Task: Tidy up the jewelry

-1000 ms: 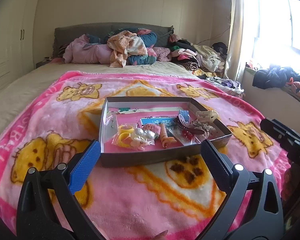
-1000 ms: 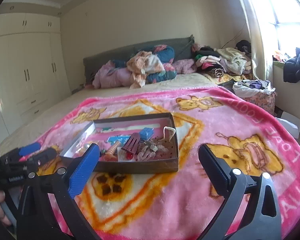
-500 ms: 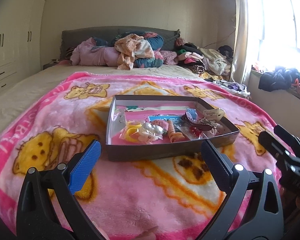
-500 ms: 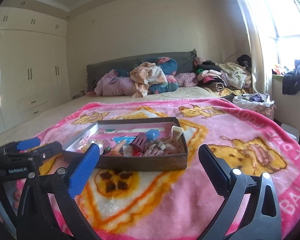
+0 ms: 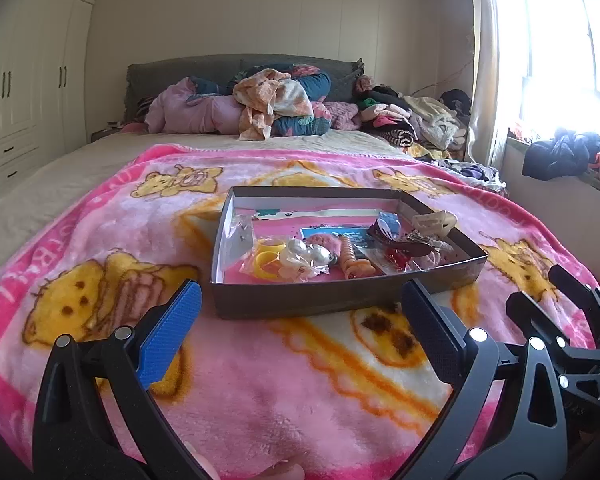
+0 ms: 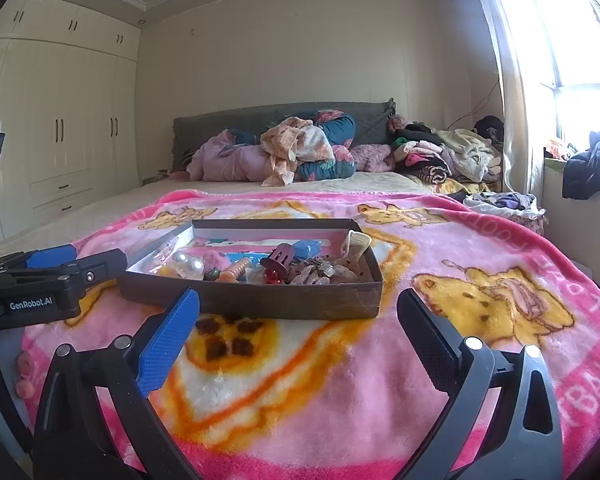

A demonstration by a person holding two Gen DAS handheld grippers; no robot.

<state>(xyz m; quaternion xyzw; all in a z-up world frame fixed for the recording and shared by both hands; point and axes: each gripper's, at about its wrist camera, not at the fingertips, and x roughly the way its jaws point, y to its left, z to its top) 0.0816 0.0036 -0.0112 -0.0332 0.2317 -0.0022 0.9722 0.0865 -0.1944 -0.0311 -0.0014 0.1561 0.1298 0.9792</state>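
A shallow brown cardboard box [image 5: 320, 304] sits on the pink bear blanket [image 5: 260, 380], also in the right wrist view [image 6: 284, 302]. It holds jewelry and hair pieces: yellow rings [image 5: 269, 258], a bag of pearls [image 5: 308, 254], an orange spiral tie [image 5: 350, 262], red pieces [image 5: 398, 258], a cream claw clip [image 5: 436, 222] and a blue card [image 5: 344, 236]. My left gripper [image 5: 300, 316] is open and empty, just short of the box's near wall. My right gripper [image 6: 298, 328] is open and empty, near the box's right corner.
A heap of clothes and bedding [image 5: 284, 108] lies against the grey headboard. More clothes [image 5: 420, 120] pile at the bed's right side by the curtain. White wardrobes [image 6: 60, 128] stand left. A window ledge with dark clothing [image 5: 564, 156] is at right.
Both grippers have dropped lower and tilted up toward the room, so the box now appears nearer eye level. The box and its contents have not moved. Both grippers stayed open.
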